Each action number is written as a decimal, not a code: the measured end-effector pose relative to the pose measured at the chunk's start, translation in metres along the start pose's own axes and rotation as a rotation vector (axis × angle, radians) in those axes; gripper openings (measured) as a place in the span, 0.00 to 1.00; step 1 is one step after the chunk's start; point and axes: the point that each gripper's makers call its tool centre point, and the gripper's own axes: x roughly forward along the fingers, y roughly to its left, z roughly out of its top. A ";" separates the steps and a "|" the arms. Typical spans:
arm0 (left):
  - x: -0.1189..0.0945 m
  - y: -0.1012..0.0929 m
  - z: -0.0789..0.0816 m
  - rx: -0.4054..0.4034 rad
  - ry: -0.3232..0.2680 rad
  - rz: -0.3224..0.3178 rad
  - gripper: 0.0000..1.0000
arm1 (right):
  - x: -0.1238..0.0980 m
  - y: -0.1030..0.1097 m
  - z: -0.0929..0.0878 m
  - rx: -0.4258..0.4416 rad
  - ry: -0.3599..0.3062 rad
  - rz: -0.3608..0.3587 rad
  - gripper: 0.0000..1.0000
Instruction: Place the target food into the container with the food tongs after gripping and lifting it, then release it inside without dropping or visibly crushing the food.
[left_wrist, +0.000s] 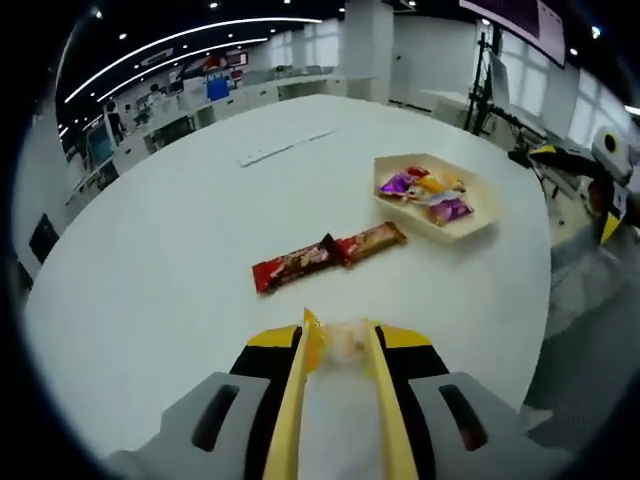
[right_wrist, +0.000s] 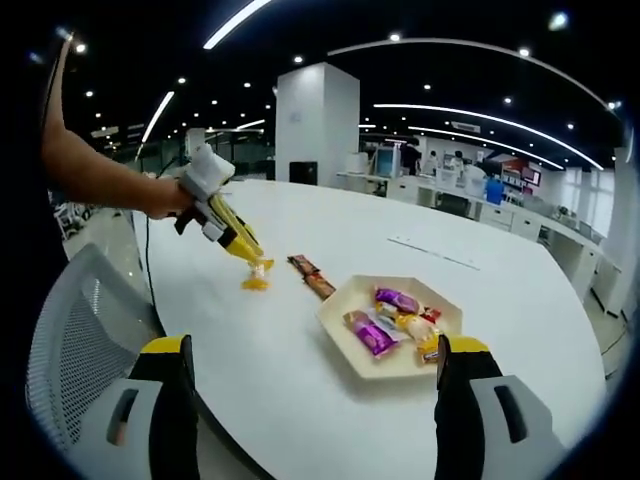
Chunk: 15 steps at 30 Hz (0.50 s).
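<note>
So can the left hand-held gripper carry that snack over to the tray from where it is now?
Probably yes. The left hand-held gripper hangs above open table; just two snack bars lie toward the tray, low enough to pass over.

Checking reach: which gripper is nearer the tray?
Right. The right gripper, jaws wide open, sits just before the tray; the left gripper hovers farther off, beyond the snack bars.

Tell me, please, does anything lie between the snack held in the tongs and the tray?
Yes. Two snack bars lie end to end on the white table between the snack gripped in the yellow tongs and the tray. Lifted over them, the path looks free.
</note>
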 end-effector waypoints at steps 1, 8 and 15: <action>0.000 0.000 -0.005 0.061 0.011 0.017 0.26 | 0.000 0.000 0.000 -0.001 0.001 -0.001 0.99; -0.005 -0.011 -0.024 -0.051 0.027 -0.024 0.25 | 0.000 -0.001 -0.001 -0.002 0.002 -0.005 0.99; -0.013 -0.012 -0.010 0.066 -0.013 -0.038 0.26 | -0.001 -0.001 0.000 0.001 -0.001 -0.008 0.99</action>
